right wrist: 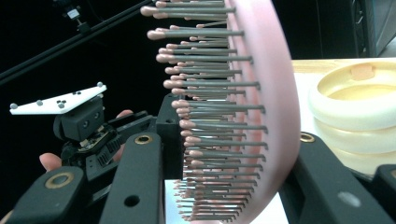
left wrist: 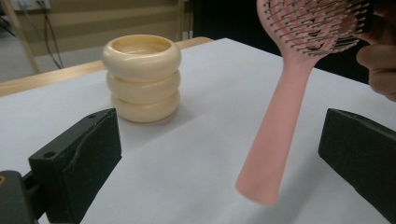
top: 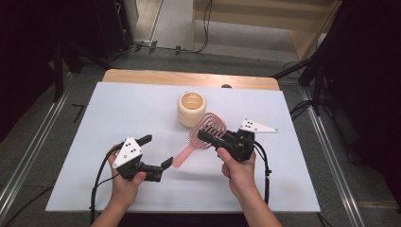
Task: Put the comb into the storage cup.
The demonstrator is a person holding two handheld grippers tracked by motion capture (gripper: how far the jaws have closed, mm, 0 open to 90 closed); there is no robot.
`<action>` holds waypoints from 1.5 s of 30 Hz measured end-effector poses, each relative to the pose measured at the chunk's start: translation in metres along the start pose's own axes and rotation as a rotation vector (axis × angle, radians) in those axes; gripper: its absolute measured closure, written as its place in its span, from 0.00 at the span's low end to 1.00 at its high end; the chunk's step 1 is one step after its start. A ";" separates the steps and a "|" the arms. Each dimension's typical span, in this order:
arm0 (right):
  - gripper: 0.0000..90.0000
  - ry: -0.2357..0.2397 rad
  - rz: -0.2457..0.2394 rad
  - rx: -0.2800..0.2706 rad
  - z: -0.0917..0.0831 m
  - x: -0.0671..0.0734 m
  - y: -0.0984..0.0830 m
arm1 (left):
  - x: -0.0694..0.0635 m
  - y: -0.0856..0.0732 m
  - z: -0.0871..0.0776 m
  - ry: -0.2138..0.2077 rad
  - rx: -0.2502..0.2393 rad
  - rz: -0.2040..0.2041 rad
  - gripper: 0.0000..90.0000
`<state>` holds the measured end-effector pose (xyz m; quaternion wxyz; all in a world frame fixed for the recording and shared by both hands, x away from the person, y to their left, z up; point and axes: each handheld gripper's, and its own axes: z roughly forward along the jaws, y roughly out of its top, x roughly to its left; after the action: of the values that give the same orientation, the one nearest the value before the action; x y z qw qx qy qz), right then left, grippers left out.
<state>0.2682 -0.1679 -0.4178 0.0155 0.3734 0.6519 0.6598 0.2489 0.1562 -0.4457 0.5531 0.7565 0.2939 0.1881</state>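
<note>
A pink hairbrush [top: 208,126] hangs tilted above the white table [top: 118,109], handle end pointing toward the left hand. My right gripper [top: 206,137] is shut on the brush's head; in the right gripper view its jaws clamp the bristled head [right wrist: 275,93] from both sides. My left gripper [top: 156,151] stands open, jaws wide apart. In the left gripper view the pink handle [left wrist: 280,126] hangs between the jaws and touches neither. A cream ribbed cup [top: 192,109] stands upright behind the brush.
The cream cup [left wrist: 141,77] sits a short way beyond the left jaws, toward the table's wooden far edge [top: 189,78]. Black cables trail from both grippers over the near edge. Dark stands and floor surround the table.
</note>
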 end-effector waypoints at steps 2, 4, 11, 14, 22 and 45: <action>0.68 0.000 -0.004 -0.004 -0.001 0.000 0.001 | 0.003 -0.003 -0.006 0.008 -0.013 -0.002 0.00; 0.68 -0.003 -0.009 -0.006 -0.001 -0.001 0.002 | 0.008 -0.004 -0.011 0.008 -0.018 -0.013 0.00; 0.68 -0.002 -0.018 -0.014 0.000 -0.003 0.005 | 0.022 -0.011 -0.027 0.046 -0.046 -0.017 0.00; 0.68 -0.006 -0.024 -0.011 0.000 -0.002 0.007 | 0.030 -0.018 -0.035 0.074 -0.059 -0.009 0.00; 0.68 -0.023 -0.032 -0.015 -0.001 -0.004 0.013 | 0.050 -0.028 -0.055 0.123 -0.071 -0.042 0.00; 0.68 -0.060 -0.042 -0.026 0.003 -0.015 0.026 | 0.074 -0.049 -0.088 0.199 -0.086 -0.089 0.00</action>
<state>0.2926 -0.1764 -0.4030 0.0538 0.3790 0.6503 0.6562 0.2394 0.2788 -0.4673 0.5610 0.6957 0.3726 0.2500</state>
